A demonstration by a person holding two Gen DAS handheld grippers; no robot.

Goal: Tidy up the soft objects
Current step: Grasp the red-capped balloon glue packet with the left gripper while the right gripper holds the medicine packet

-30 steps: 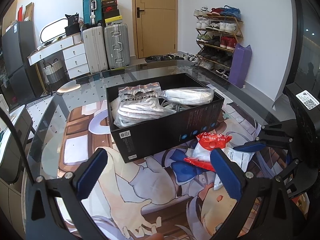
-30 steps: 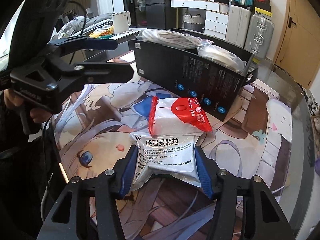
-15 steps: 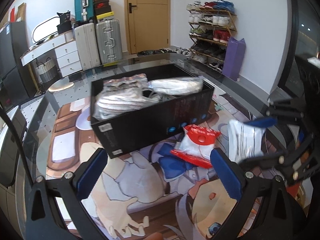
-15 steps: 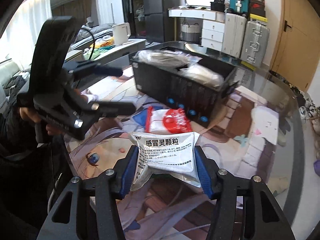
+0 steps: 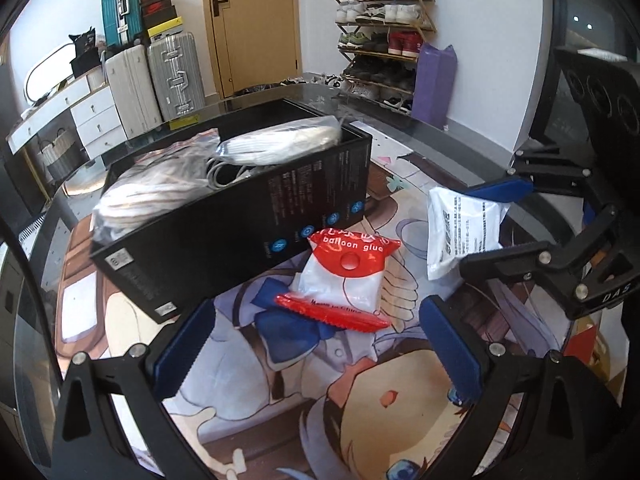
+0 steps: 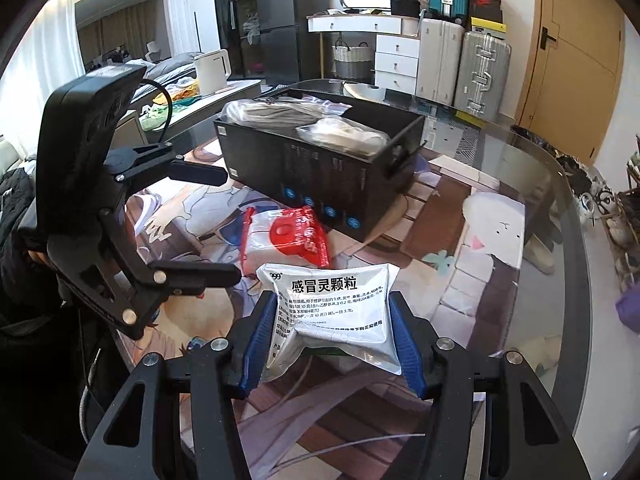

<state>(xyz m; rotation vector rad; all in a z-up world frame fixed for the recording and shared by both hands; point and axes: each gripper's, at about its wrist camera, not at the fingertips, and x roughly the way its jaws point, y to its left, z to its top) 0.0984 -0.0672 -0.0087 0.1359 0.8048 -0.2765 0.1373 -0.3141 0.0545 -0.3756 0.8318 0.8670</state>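
The white medicine sachet (image 6: 334, 316) is hanging above the illustrated mat (image 6: 460, 280), pinched between the blue pads of the right gripper (image 6: 332, 344), which is squeezing its lower half. The red-and-white balloon glue packet (image 5: 346, 280) is lying flat on the mat just beside the black box (image 5: 240, 216) (already holding bagged soft goods (image 5: 280, 142)). The left gripper (image 5: 316, 356) is hovering over the packet, spread wide and gripping nothing.

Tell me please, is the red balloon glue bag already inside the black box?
No, the glue bag lies on the mat in front of the box.
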